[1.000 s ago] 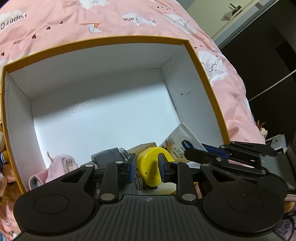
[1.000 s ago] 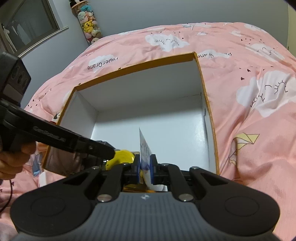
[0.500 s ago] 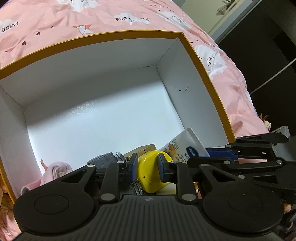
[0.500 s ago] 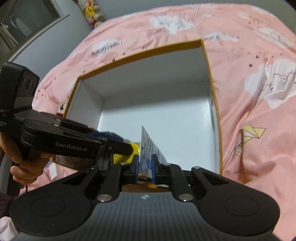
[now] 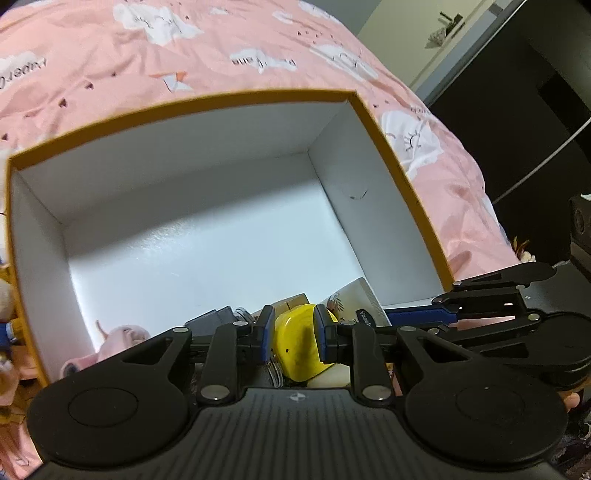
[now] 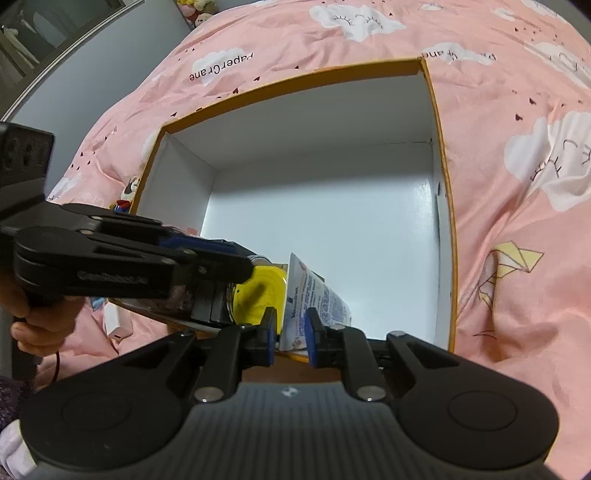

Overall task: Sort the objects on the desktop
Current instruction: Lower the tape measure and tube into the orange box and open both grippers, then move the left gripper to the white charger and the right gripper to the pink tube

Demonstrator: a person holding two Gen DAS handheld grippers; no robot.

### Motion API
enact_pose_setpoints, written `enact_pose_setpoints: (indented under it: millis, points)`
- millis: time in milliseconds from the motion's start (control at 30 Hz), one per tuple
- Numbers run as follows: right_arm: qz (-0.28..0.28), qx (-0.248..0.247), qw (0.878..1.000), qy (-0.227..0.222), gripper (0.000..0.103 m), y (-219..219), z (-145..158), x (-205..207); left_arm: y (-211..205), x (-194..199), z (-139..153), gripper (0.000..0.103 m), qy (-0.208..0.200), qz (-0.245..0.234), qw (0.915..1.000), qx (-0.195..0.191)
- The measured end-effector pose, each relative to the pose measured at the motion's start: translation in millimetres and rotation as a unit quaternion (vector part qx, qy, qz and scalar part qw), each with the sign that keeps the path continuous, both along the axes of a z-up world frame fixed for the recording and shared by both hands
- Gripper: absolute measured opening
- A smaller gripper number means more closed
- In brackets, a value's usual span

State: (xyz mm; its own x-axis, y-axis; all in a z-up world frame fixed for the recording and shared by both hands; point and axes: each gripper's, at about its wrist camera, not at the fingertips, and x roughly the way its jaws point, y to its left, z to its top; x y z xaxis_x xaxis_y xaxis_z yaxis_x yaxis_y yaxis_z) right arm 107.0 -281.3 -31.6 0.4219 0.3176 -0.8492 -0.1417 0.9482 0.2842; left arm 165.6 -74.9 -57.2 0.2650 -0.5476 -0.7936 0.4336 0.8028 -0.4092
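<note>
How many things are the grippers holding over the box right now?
2. The left gripper is clamped on a yellow object; the right gripper pinches a Vaseline tube. Both are at the near edge of the box.

Pink cloud-print bedspread (image 6: pixel 517 110) fills the scene; plush toys (image 6: pixel 194 5) sit far off; dark wardrobe (image 5: pixel 535 110) alongside.

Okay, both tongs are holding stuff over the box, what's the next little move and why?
Probably lower the right tongs a little and let go of the tube. It is already past the near edge of the box, over bare white floor. The left tongs grip the yellow object right beside it, so go straight down.
</note>
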Motion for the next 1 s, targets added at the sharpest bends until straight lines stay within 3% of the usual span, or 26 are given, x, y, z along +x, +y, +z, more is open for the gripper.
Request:
enact_pose_setpoints:
  millis: [167,400,433,467,633,800,900,1000]
  points:
    - [-0.001,-0.024,0.999,-0.033,0.028,4.7,13.9,-11.7,8.4,-16.5,17.3,0.025,-0.024,0.020,0.9995,0.001]
    - [0.045,-0.029,0.990,-0.128,0.038,31.0,46.3,-35.0,25.1,-55.9,49.0,0.025,-0.080,0.055,0.9946,0.036]
    - [0.053,-0.026,0.989,-0.139,0.044,36.2,49.0,-36.8,28.6,-62.0,52.3,0.025,-0.088,0.063,0.9932,0.042]
    - [0.060,-0.021,0.987,-0.150,0.050,42.2,51.4,-38.0,32.7,-68.7,55.2,0.025,-0.097,0.072,0.9914,0.049]
    - [0.091,-0.011,0.977,-0.192,0.051,74.6,54.9,-45.7,53.9,-97.3,66.4,0.025,-0.148,0.099,0.9798,0.091]
    - [0.137,-0.019,0.965,-0.224,0.052,109.1,52.5,-53.4,79.2,-126.7,74.7,0.025,-0.206,0.118,0.9586,0.157]
    - [0.162,-0.031,0.957,-0.239,0.052,129.5,47.8,-54.9,98.6,-138.9,73.7,0.029,-0.211,0.144,0.9506,0.177]
    - [0.190,-0.041,0.953,-0.234,0.052,151.0,41.4,-50.1,118.6,-144.8,66.6,0.029,-0.180,0.162,0.9535,0.179]
